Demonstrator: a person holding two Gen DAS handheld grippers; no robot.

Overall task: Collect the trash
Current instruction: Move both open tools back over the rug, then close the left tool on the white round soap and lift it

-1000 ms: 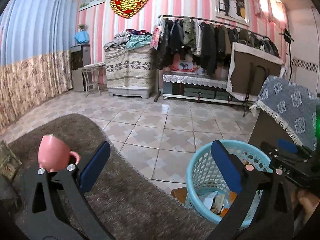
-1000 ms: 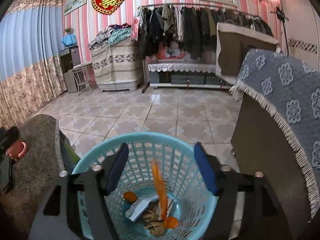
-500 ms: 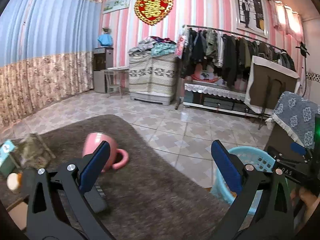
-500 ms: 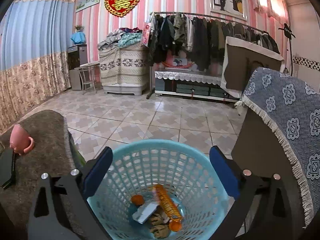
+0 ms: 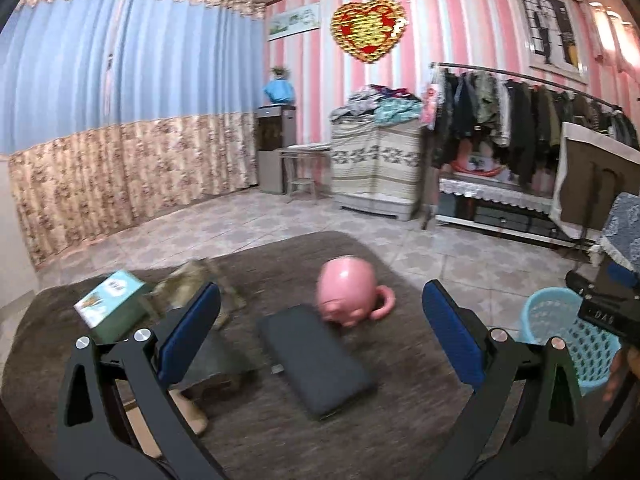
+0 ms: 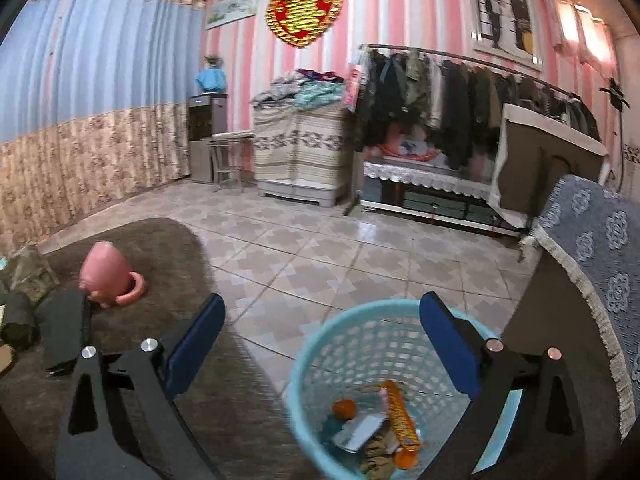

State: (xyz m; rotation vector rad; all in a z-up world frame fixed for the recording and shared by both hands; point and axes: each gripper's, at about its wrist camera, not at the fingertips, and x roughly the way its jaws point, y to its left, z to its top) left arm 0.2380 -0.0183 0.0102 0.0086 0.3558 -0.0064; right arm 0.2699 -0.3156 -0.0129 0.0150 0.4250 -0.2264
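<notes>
Both the left tool (image 5: 320, 328) and the right tool (image 6: 320, 332) are held wide open, nothing gripped. The basket (image 6: 312, 344) is seen on bare floor just past the counter (image 6: 168, 240) edge; the cup (image 5: 346, 292) is set well inside that edge.

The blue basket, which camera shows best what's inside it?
The right wrist view. It looks down into the basket, so the orange wrapper, a small orange item and crumpled scraps at the bottom show. The left wrist view catches the basket only from the side at the right edge, partly hidden, contents unseen.
</notes>
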